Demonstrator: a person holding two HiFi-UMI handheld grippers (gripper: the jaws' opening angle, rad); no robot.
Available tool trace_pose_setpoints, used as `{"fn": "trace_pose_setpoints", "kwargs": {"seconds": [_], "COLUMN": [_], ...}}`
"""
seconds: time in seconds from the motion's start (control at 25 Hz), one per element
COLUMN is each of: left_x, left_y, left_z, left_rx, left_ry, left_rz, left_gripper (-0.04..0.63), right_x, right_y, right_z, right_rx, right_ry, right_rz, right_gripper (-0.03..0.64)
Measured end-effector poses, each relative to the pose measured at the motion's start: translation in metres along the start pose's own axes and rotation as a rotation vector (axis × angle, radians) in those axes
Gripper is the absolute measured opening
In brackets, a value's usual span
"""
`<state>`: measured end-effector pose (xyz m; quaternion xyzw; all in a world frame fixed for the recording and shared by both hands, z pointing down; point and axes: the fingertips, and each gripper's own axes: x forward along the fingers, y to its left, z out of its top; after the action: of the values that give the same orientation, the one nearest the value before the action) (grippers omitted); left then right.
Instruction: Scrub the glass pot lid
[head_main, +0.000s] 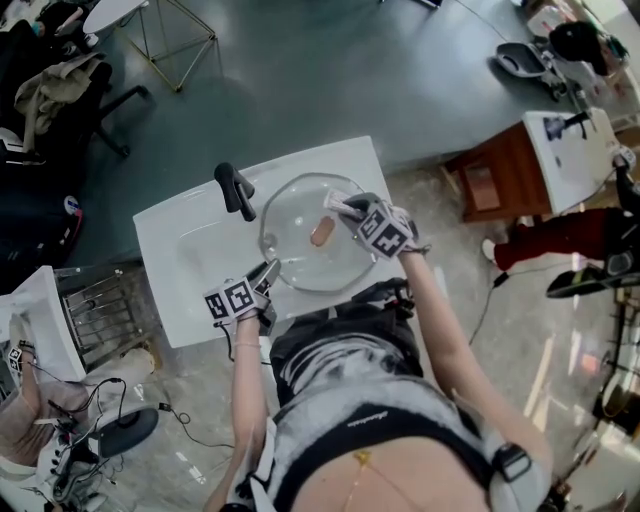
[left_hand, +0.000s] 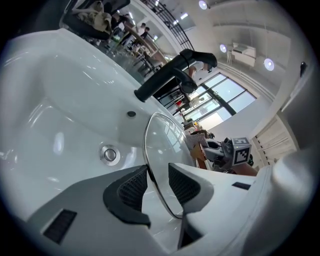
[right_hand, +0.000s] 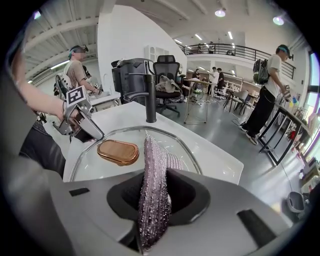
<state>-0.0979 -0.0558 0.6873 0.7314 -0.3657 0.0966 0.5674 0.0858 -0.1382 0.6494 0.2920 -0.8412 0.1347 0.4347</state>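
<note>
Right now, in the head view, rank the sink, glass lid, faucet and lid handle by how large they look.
1. white sink
2. glass lid
3. black faucet
4. brown lid handle, clearly smallest

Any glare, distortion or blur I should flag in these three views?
Head view: even light, sharp; the glass pot lid shows soft reflections. Left gripper view: strong fisheye bending, bright windows blown out behind the faucet. Right gripper view: dark fisheye vignette; the scouring cloth near the lens looks fairly sharp.

Open-plan lab hall, office chair, mezzanine railing, freestanding sink
</note>
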Motion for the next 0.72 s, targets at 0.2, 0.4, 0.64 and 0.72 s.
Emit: {"fn": "trace_pose_setpoints", "kwargs": {"seconds": [0.2,0.4,0.64,0.72], "left_x": [-0.002,-0.009,-0.023,-0.02], "left_y": [-0.002,-0.006,-0.054,-0.081], "left_z": [-0.001,0.002,0.034,0.041], "left_rx": [0.092,0.25,0.413,0.458], "left_ry": [0.022,0.061,-0.077,-0.107], "left_rz": [0.071,0.168,0.155,0.111], "left_gripper": [0.154,0.179,0.15,0.133], "right_x": [-0.004,-0.017,-0.059,-0.075], "right_y": [0.0,-0.002,0.007,0.011], "right_z": [-0.001,0.005,0.03,0.037], "right_rx": [-0.071,-0.023,0.072,0.084], "right_ry": [-0.008,-0.057,-0.215,-0.259], "right_rz": [-0.071,-0.081,-0.053,-0.055], "right_gripper": [0.091,0.084,0.083,0.083]}}
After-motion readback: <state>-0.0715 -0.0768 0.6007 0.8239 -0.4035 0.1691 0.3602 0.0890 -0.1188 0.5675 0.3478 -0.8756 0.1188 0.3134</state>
